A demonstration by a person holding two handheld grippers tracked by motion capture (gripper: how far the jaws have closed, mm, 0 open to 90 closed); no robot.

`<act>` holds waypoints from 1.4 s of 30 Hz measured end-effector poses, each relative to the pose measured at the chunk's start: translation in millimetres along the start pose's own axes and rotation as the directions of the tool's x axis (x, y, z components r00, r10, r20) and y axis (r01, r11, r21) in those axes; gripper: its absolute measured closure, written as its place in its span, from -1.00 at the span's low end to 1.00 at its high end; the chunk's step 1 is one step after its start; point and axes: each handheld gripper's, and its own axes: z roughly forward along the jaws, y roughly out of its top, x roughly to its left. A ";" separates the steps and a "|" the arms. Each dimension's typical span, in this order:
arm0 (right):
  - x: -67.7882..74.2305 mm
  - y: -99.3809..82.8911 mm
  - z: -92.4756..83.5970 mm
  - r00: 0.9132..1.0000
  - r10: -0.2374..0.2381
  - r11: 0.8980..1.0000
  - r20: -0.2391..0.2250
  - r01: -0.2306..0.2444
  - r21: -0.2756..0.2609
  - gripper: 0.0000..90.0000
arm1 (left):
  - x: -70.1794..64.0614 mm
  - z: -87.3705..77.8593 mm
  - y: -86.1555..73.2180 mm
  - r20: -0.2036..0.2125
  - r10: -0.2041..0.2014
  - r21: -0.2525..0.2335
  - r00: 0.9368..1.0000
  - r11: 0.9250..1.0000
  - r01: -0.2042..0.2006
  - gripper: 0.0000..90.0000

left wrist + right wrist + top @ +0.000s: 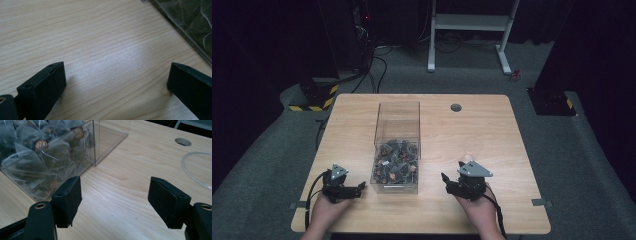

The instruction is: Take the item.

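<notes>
A clear plastic box [397,116] stands in the middle of the wooden table [492,130]. Its near compartment is full of pyramid tea bags [394,162] with dark tags, and its far compartment looks empty. My left gripper [360,188] rests on the table left of the box's near end; its jaws stand open over bare wood [115,77], with the box wall [190,27] at the upper right. My right gripper [452,176] hovers right of the box, open with nothing between its fingers [115,192]. The tea bags [37,157] lie just beyond its left jaw.
A clear round dish [198,171] lies on the table ahead and right of the right gripper, faint in the high view [472,147]. A cable hole [456,107] sits near the table's far edge. A white desk frame [469,30] stands on the floor beyond.
</notes>
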 end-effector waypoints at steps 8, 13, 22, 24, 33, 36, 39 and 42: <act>5.2 8.1 1.3 1.000 0.000 1.000 -0.012 0.000 -0.012 -0.38 | 0.6 0.7 0.9 -0.002 0.012 0.000 1.000 1.000 -0.012 -0.95; 10.7 17.3 4.4 0.999 0.008 1.000 -0.048 -0.009 -0.029 -0.32 | -0.3 -0.1 0.0 0.001 0.006 0.001 1.000 1.000 -0.006 -0.94; 24.0 27.7 9.2 0.995 -0.024 0.999 -0.094 0.020 -0.036 -0.31 | -0.8 -1.6 -1.6 0.004 0.012 -0.002 1.000 1.000 -0.012 -0.94; 26.4 30.5 11.1 0.994 -0.029 0.999 -0.104 0.025 -0.041 -0.31 | -0.8 -1.6 -1.6 0.004 0.012 -0.003 1.000 1.000 -0.012 -0.94; 43.4 44.8 17.0 0.990 -0.054 0.996 -0.131 0.045 -0.072 -0.29 | -0.8 -1.7 -1.8 0.010 0.018 -0.002 1.000 1.000 -0.018 -0.95; 47.3 46.8 18.1 0.989 -0.058 0.996 -0.137 0.049 -0.070 -0.27 | -1.1 -1.6 -1.8 0.011 0.015 -0.002 1.000 1.000 -0.015 -0.95; 52.8 50.1 21.9 0.986 -0.072 0.996 -0.150 0.063 -0.069 -0.24 | -1.0 -1.6 -1.8 0.011 0.016 -0.002 1.000 1.000 -0.016 -0.95; 56.4 52.1 25.0 0.985 -0.072 0.996 -0.156 0.063 -0.063 -0.22 | -0.8 -1.7 -1.8 0.010 0.018 -0.001 1.000 1.000 -0.018 -0.95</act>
